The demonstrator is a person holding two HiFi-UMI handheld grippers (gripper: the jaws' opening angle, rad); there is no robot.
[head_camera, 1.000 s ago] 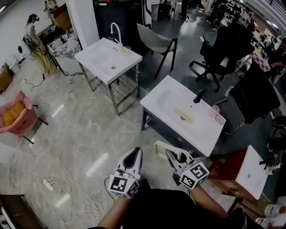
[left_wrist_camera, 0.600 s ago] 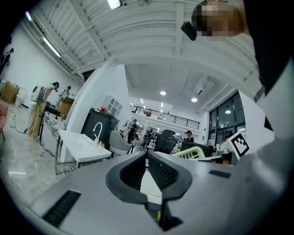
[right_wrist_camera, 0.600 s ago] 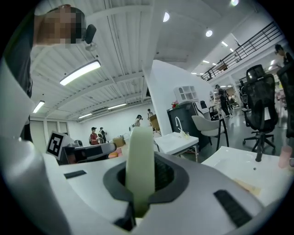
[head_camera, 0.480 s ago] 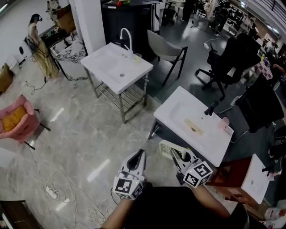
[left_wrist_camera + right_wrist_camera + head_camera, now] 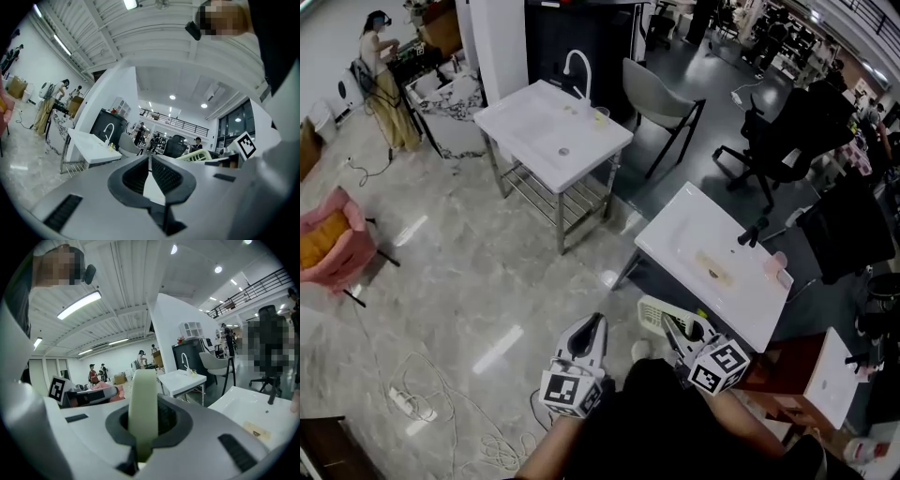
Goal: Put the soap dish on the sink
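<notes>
The right gripper [image 5: 143, 422] is clamped on the rim of the soap dish [image 5: 143, 392], carried in the air just short of the near sink [image 5: 675, 234]. The left gripper [image 5: 150, 163] is closed, empty. Bring the dish flat over the sink's ledge, set it down, then release.

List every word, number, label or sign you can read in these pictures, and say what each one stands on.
There is no readable text anywhere.
Left marker cube and right marker cube: black-and-white square patterns only, no letters or digits.
Yellowish sticker in the basin of the near sink: print too small to read.
</notes>
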